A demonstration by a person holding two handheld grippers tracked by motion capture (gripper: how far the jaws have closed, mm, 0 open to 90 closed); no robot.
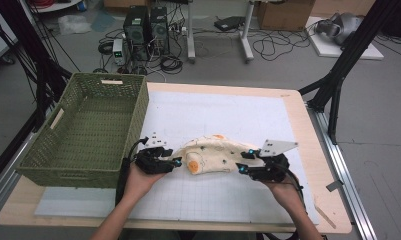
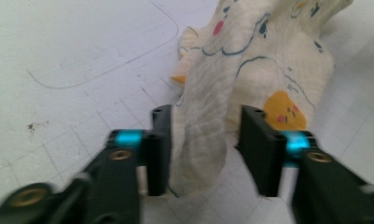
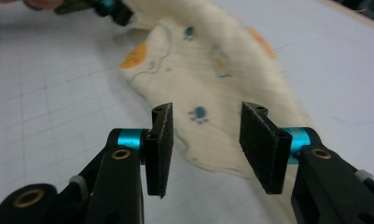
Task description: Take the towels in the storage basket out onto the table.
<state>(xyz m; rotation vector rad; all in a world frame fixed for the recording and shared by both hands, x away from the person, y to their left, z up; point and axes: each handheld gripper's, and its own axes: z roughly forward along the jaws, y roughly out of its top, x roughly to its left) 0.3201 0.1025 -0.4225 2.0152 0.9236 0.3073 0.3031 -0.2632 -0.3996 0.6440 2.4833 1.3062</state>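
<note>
On the counter (image 1: 308, 120), right of the green basket (image 1: 88, 130), I see the cream printed cloth (image 1: 213, 155) bunched mid-mat. My left claw (image 2: 205, 149) is released, a fold hanging loosely between its pads. My right claw (image 3: 207, 147) is released too, cloth edge beneath it.

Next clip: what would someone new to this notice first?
A cream cloth with cartoon prints lies bunched mid-table on the white gridded mat, a hand-held tool at each end. The left tongs straddle a fold of it with a gap at one pad; the right tongs stand open over its edge. A green woven basket sits left.
</note>
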